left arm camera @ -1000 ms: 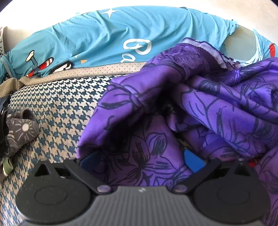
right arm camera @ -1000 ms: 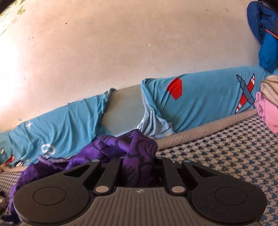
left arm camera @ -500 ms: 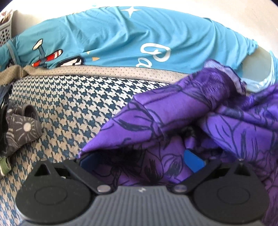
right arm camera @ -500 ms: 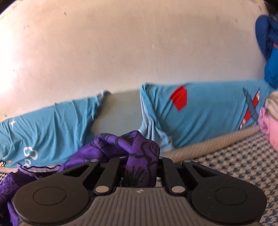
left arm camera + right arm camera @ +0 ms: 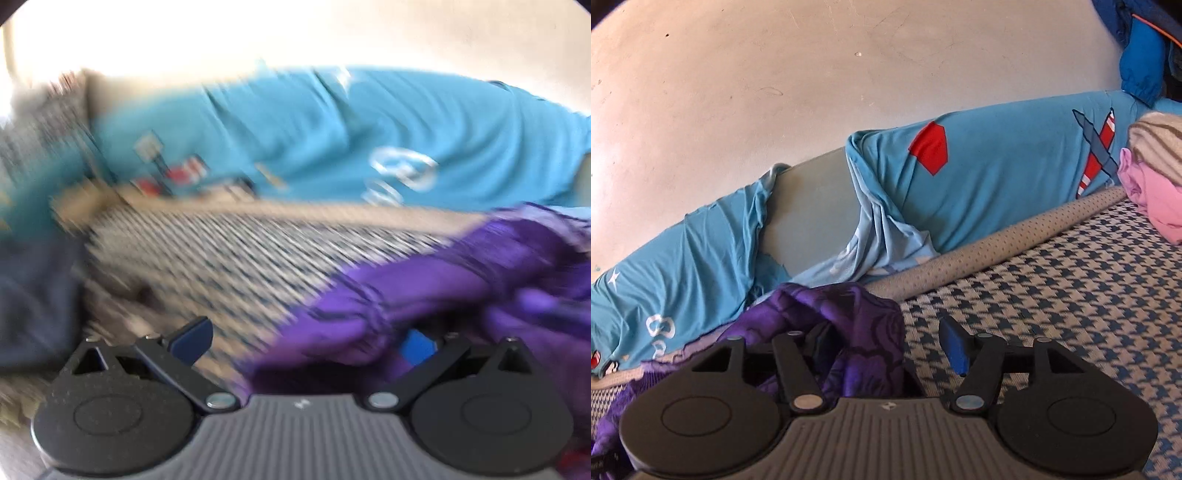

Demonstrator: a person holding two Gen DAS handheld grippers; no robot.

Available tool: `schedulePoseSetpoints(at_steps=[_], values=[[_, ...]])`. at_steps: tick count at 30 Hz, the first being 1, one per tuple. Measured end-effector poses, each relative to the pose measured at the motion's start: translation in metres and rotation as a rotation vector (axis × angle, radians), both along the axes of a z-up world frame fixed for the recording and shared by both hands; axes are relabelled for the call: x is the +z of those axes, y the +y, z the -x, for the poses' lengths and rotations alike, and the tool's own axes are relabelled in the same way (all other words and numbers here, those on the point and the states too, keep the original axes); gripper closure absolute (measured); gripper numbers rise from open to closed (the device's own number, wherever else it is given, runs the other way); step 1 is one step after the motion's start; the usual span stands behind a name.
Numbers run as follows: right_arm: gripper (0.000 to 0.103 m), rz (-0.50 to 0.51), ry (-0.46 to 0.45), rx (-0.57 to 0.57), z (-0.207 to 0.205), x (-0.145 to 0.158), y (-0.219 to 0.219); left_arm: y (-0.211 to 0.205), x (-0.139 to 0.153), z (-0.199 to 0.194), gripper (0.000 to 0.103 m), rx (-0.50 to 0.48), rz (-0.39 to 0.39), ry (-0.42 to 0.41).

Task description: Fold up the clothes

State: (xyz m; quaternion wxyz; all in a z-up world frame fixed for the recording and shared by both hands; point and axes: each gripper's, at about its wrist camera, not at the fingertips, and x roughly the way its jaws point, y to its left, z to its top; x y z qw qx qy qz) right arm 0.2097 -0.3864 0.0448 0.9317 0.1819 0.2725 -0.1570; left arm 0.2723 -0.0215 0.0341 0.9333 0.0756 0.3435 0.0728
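Observation:
The purple floral garment (image 5: 857, 325) lies bunched on the houndstooth mattress (image 5: 1052, 295). In the right wrist view my right gripper (image 5: 886, 343) has its jaws opening. The cloth still sits between them, heaped against the hidden left finger, and the blue right pad (image 5: 955, 347) stands clear of it. The left wrist view is motion-blurred. There my left gripper (image 5: 304, 343) is open wide, its left pad (image 5: 192, 339) bare over the mattress. The purple garment (image 5: 443, 288) covers the right half and laps over the right pad (image 5: 417, 345).
Cushions in a light-blue cartoon sheet (image 5: 997, 166) line the wall behind the mattress. A pink garment (image 5: 1156, 199) under a striped one (image 5: 1156, 136) sits at the right edge. A blue jacket (image 5: 1141, 55) hangs top right. Dark cloth (image 5: 33, 295) lies at the left.
My right gripper's jaws have come apart from their grip on the purple cloth. The left view has swung and blurred; the cloth now sits further right, baring the left pad.

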Motion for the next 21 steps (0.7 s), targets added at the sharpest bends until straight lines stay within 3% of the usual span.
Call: schedulePoseSetpoints(at_steps=[2, 6, 17, 21], values=[[0.037, 0.002, -0.005, 0.013, 0.012, 0.002, 0.003, 0.000, 0.006, 0.000, 0.000, 0.024, -0.069, -0.055], [0.031, -0.003, -0.005, 0.021, 0.039, 0.005, 0.007, 0.011, 0.015, 0.001, 0.000, 0.002, 0.075, -0.004], [0.030, -0.214, 0.066, 0.112, 0.093, -0.019, 0.027, 0.010, 0.025, 0.033, 0.000, -0.057, 0.154, 0.029], [0.029, -0.237, 0.099, 0.165, 0.094, -0.031, 0.043, 0.012, 0.025, 0.038, 0.000, -0.068, 0.176, 0.048]])
